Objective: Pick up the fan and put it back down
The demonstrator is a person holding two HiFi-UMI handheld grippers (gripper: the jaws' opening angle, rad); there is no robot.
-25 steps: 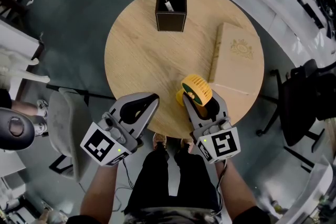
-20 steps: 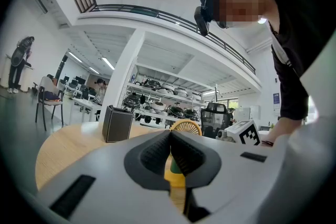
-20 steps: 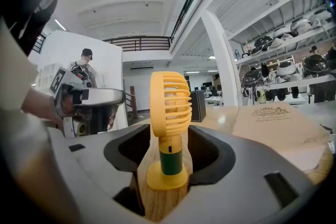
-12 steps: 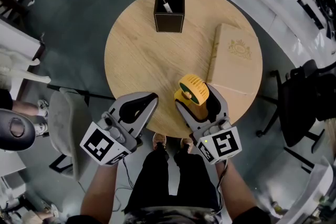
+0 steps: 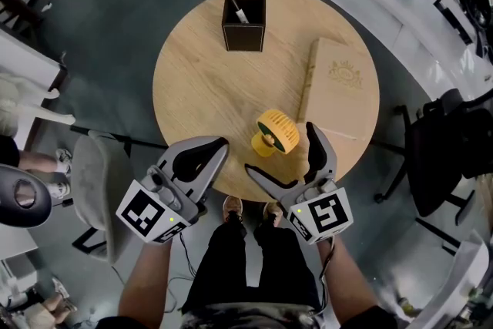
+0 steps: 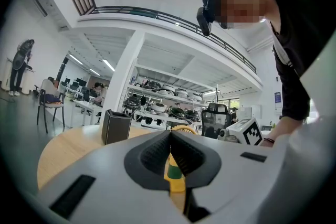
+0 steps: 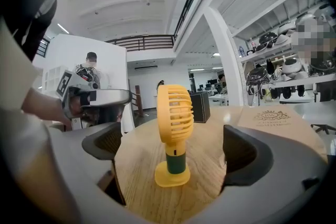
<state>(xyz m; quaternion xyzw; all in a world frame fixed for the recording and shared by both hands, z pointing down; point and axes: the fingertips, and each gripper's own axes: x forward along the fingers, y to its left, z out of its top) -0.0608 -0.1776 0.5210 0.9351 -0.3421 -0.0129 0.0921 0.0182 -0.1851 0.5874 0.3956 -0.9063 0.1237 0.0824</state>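
A small yellow fan (image 5: 276,132) (image 7: 173,132) with a green neck stands upright on the round wooden table (image 5: 200,81), near its front edge. My right gripper (image 5: 283,158) (image 7: 173,152) is around it with jaws opening wide; neither pad touches the fan. My left gripper (image 5: 218,147) (image 6: 169,150) hovers at the table's front edge to the fan's left, jaws shut with nothing between them. Through the left gripper's tips a sliver of the fan (image 6: 174,176) shows.
A black square pen holder (image 5: 244,22) stands at the table's far side. A tan book (image 5: 339,88) lies on the right part. A grey chair (image 5: 96,189) is at the left below the table, a black office chair (image 5: 439,142) at the right.
The right gripper's jaws spread apart and let go of the fan, which now stands on the table on its own. The left gripper stayed put.
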